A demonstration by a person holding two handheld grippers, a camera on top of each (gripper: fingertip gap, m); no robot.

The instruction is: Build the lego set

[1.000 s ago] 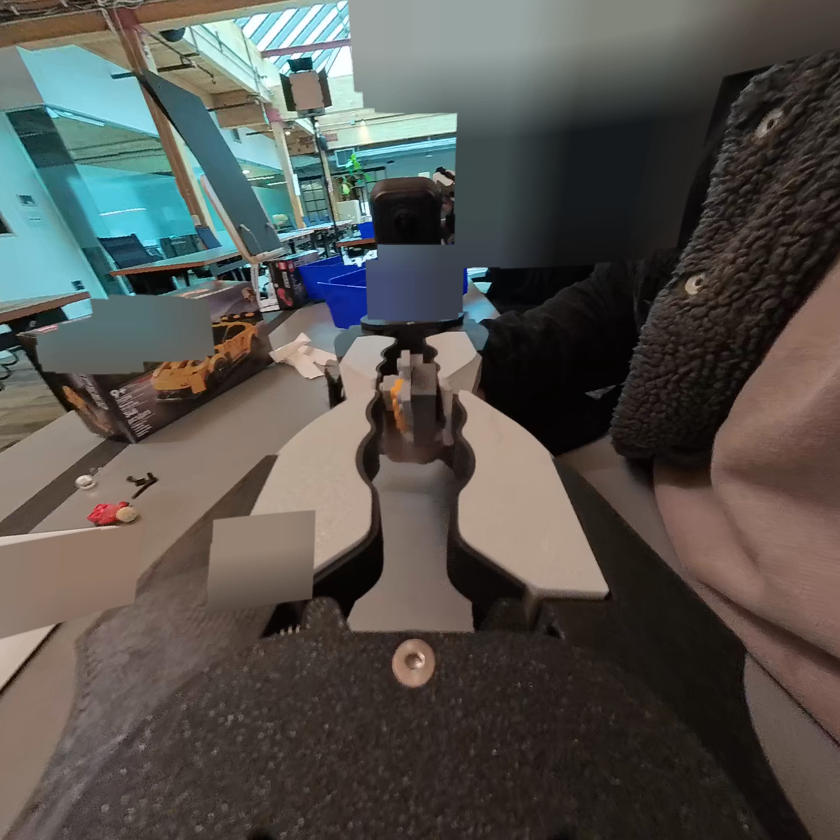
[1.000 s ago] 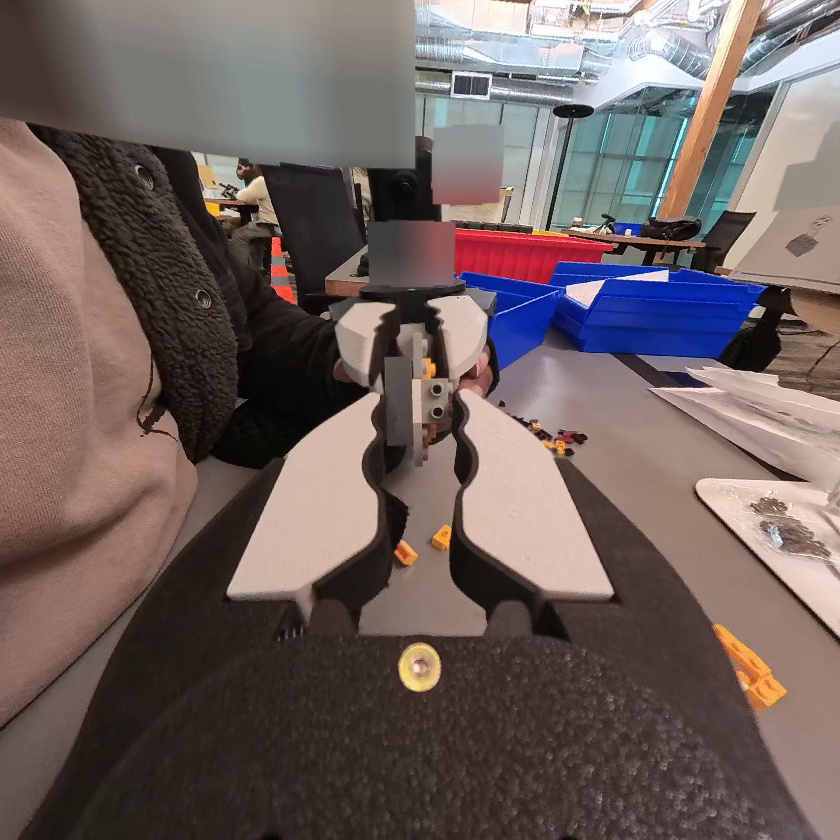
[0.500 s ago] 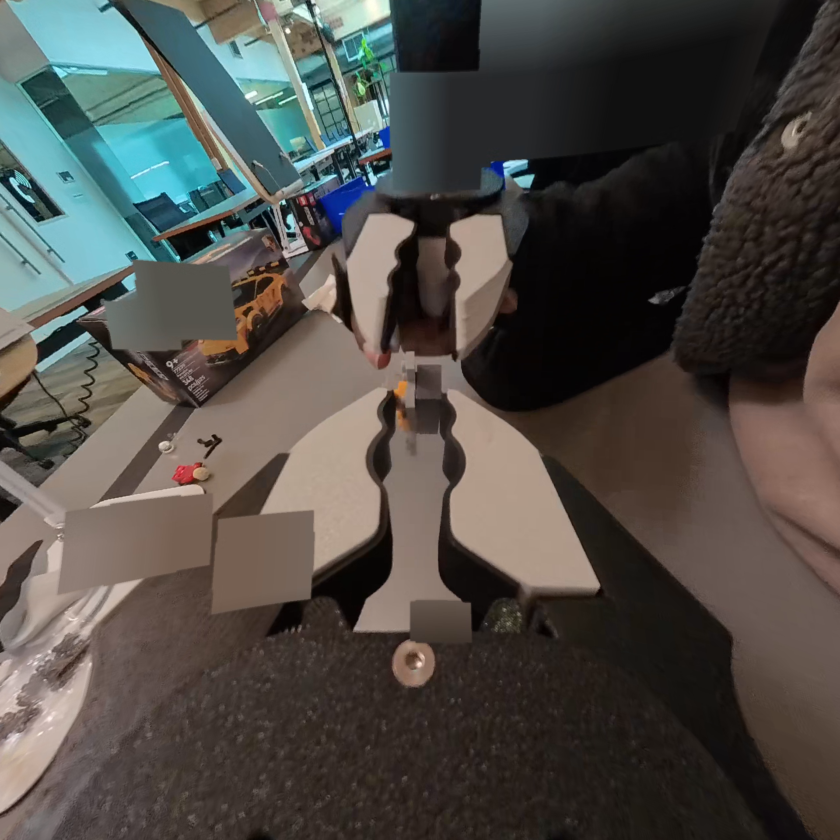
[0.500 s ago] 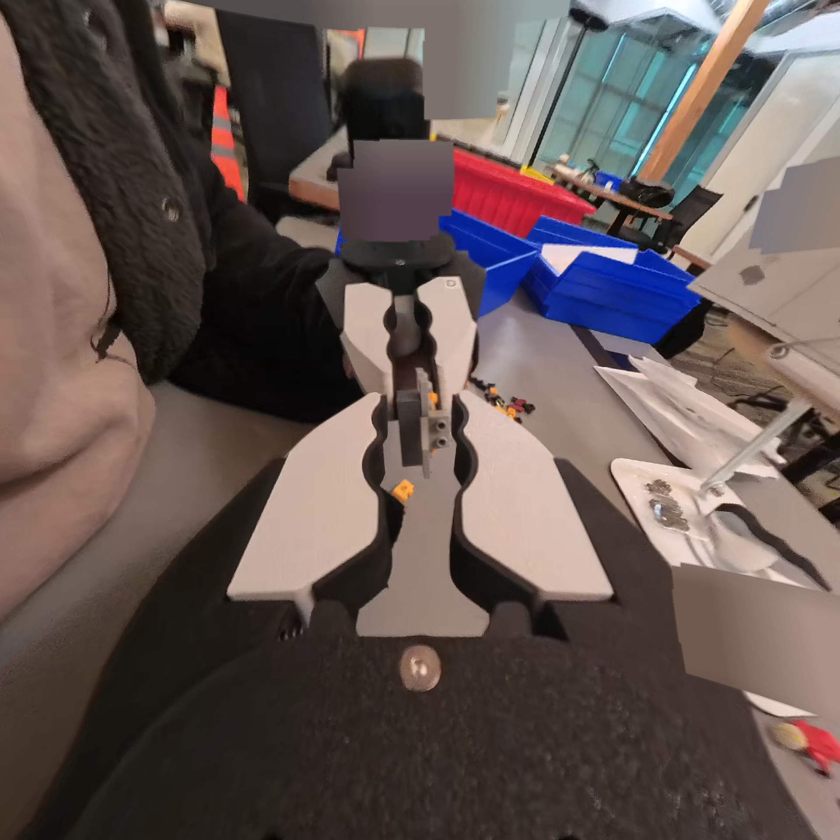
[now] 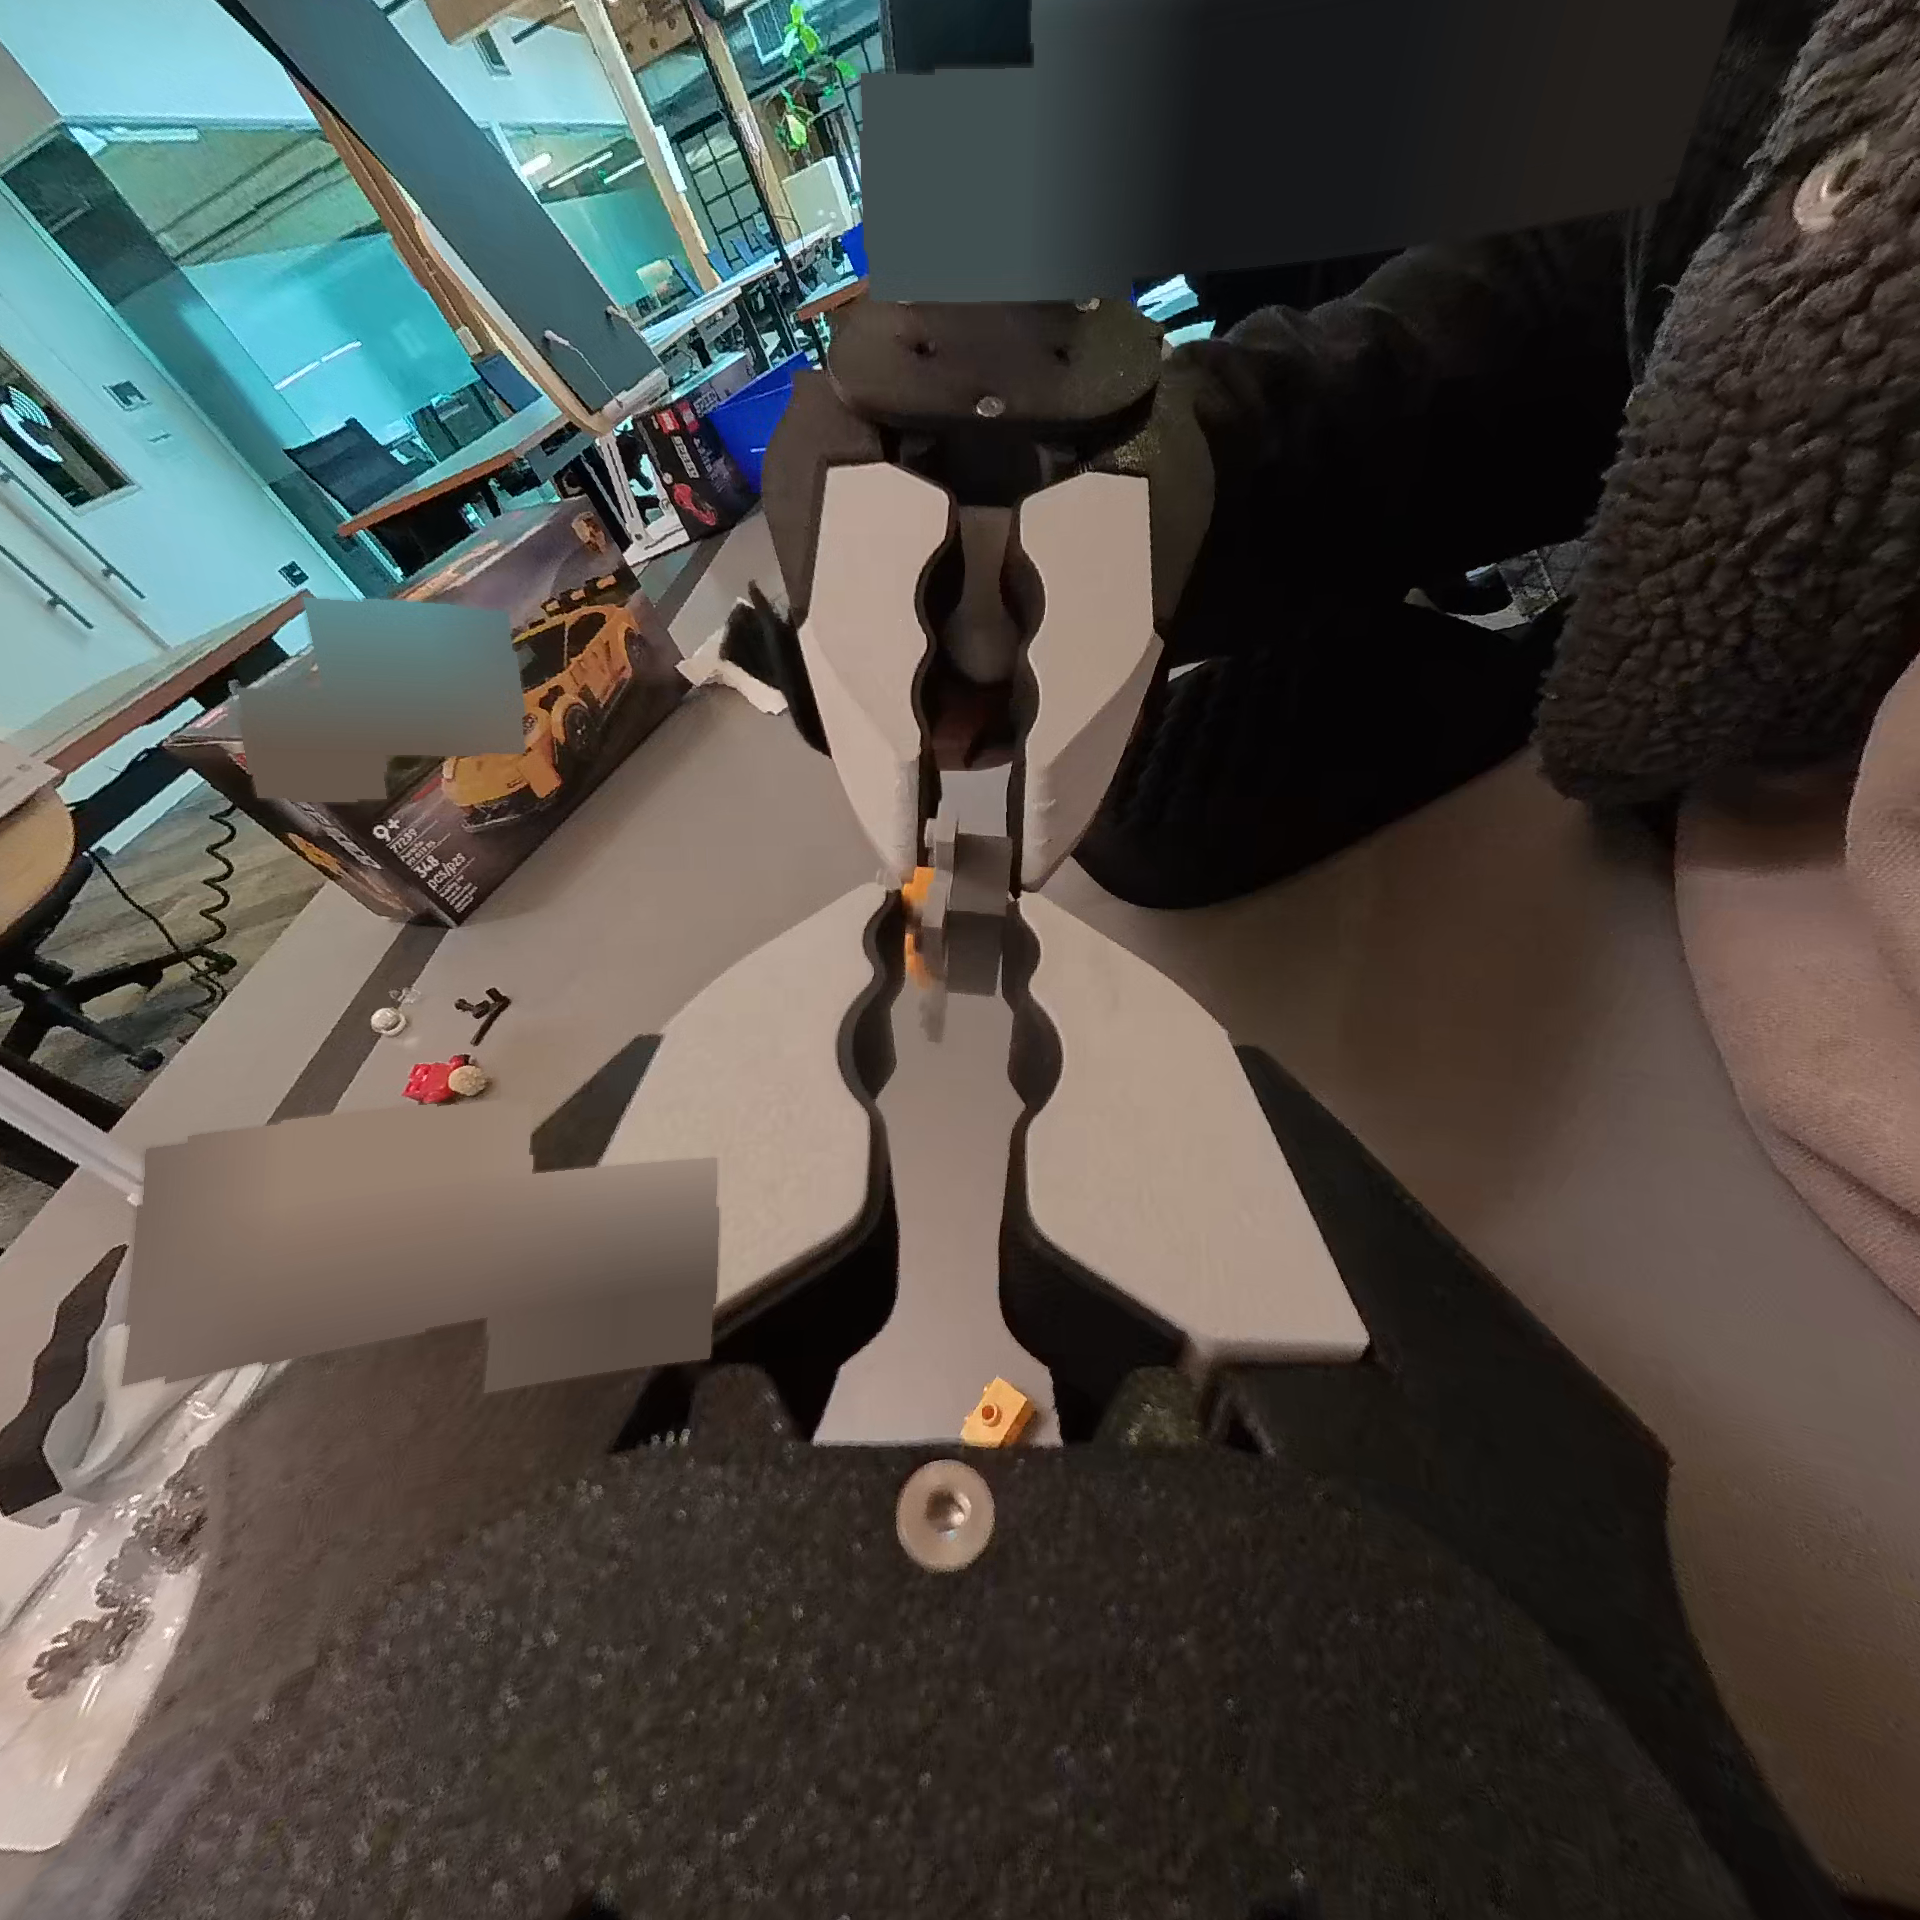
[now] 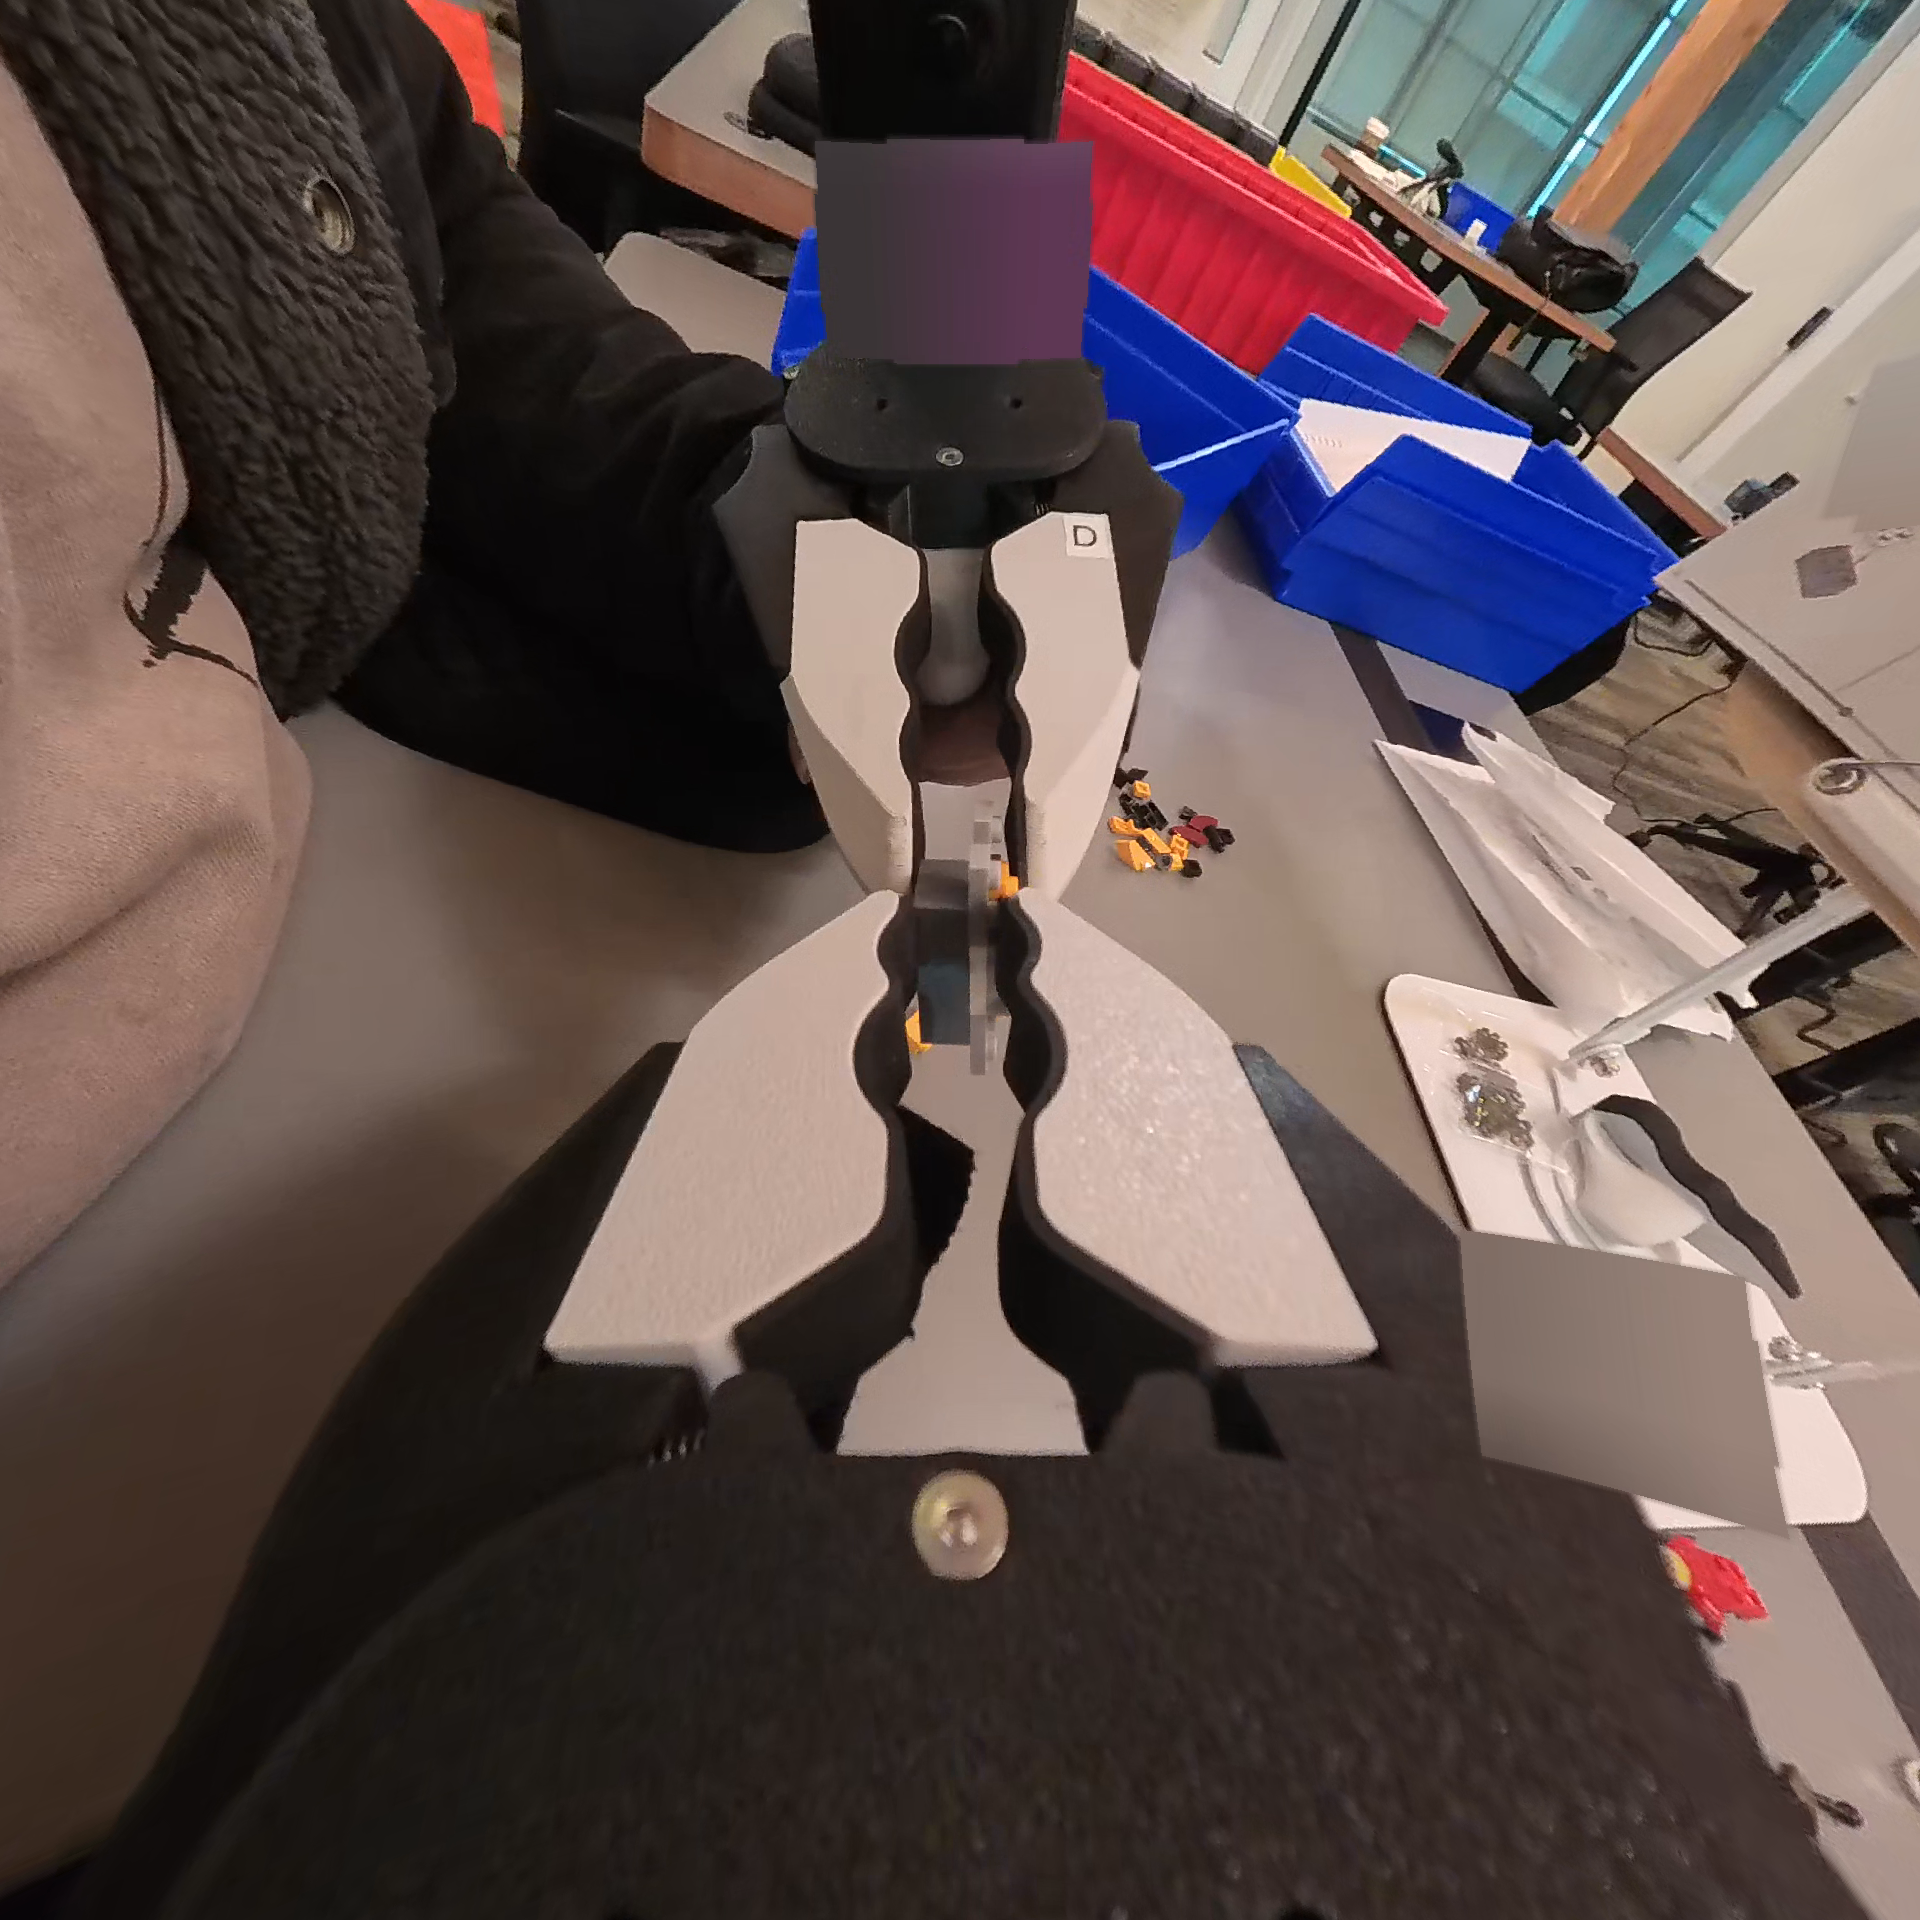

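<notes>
Both tools meet tip to tip above the grey desk point(image 5: 1351, 1039), sharing one small grey-and-orange lego build point(image 5: 961, 914). The left tool point(image 5: 951, 935) is narrowed on its near end, and the right tool point(image 6: 956, 966) pinches it from the opposite side. A loose orange piece point(image 5: 997, 1415) lies below. Spare pieces point(image 6: 1164, 831) lie near blue bins point(image 6: 1455, 520).

White-faced, black-padded claws point(image 5: 951, 935); black fleece sleeves point(image 6: 582, 582), beige sweatshirt point(image 6: 114, 790).
</notes>
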